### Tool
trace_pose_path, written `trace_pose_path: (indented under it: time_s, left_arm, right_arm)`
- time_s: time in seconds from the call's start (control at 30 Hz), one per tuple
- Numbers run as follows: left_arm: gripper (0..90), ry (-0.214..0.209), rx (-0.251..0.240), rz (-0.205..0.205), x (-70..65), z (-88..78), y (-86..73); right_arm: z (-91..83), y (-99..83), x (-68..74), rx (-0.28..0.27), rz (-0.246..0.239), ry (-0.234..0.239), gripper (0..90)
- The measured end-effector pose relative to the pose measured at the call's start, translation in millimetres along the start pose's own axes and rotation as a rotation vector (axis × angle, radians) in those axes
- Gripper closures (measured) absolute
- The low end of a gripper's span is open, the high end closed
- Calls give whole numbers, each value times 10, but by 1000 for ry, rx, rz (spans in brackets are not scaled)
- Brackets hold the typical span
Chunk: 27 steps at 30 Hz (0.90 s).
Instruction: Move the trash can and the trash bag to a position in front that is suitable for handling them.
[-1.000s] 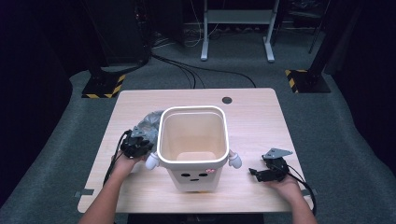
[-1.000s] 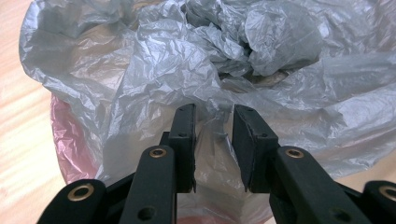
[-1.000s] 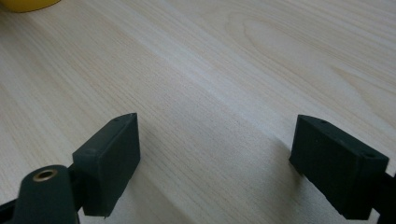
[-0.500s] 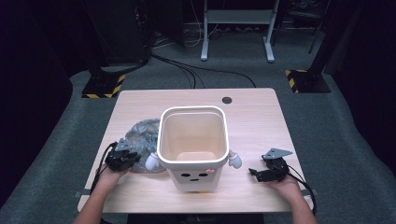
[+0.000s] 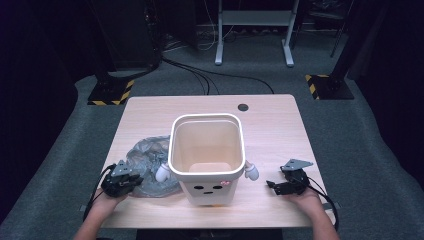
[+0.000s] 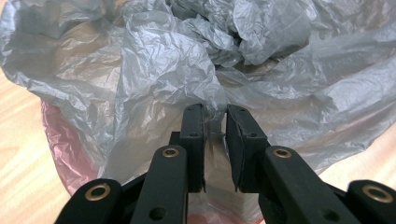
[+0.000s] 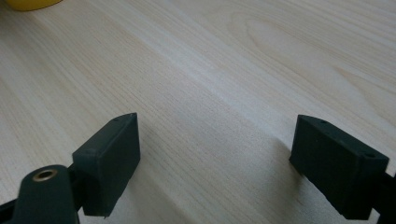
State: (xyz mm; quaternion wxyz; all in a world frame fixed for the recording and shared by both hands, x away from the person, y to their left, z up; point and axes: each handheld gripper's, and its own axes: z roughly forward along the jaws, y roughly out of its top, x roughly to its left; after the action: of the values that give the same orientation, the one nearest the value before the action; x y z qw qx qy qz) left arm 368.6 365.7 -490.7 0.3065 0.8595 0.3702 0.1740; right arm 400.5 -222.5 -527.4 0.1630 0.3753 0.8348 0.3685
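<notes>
Plastic bag — grey, thin and all crinkled — lies in a soft heap on the wooden table, just left of the white bin with the little face. It looks very light and floppy, and slippery too, so a big scoop would likely slide off. A pinch on one fold near its edge seems best. The left gripper has just been closing, and its jaws sit nearly together with a bit of bag between them. The right gripper rests wide open on bare table.

table: light wood | on it: bin, grey plastic bag
</notes>
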Motion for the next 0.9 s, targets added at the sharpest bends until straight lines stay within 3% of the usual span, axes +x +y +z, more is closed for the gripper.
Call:
trace_pose_path:
  time_s: [0.43, 0.67, 0.73, 0.83, 0.9]
  left_arm:
    - [782, -5, -5, 0, -40, -154, -155]
    - [776, -1, -18, -24, -44, -204, -197]
    - [731, -5, -42, -35, -45, -219, -194]
    - [533, -16, -78, -68, -46, -245, -182]
    - [462, -21, -98, -81, -52, -263, -182]
  right_arm:
    - [0, -1, 3, -1, 1, -1, 146]
    - [0, -2, 5, -1, 0, -1, 146]
    - [-1, -2, 5, -1, 1, 0, 146]
    - [-1, -2, 6, -1, 1, 0, 146]
    - [-3, -3, 9, -1, 1, -1, 148]
